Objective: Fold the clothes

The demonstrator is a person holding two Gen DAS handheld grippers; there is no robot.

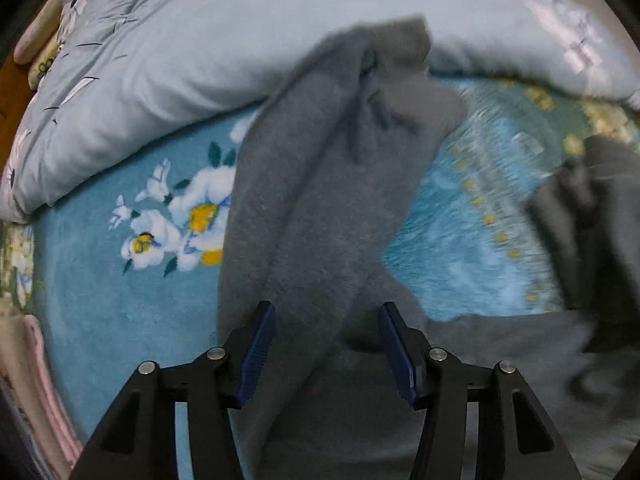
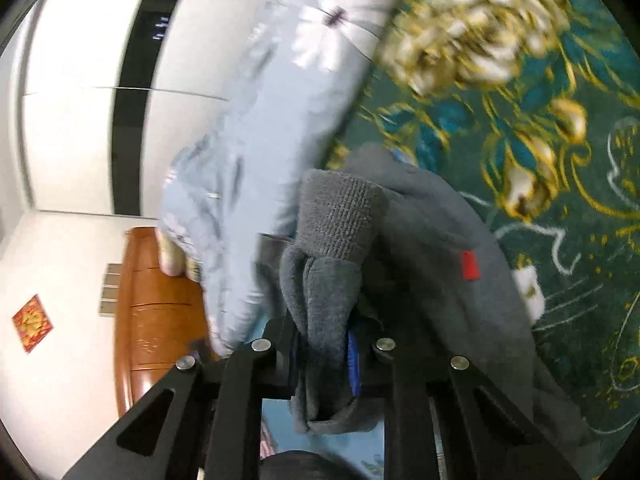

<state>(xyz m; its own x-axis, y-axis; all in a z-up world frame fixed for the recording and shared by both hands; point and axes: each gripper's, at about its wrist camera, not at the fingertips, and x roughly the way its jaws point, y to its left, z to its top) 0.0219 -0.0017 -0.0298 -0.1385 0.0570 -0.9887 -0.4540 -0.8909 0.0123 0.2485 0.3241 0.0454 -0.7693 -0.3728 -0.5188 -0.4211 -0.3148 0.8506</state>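
From the left wrist, a pale floral duvet lies bunched behind the grey fleece garment, which is draped over the blue flowered bed blanket. The left gripper points down at it, jaws apart with fleece between them, not pinched. From the right wrist, a wooden headboard stands behind the duvet; the right gripper has its jaws clamped on a bunched sleeve with a ribbed cuff.
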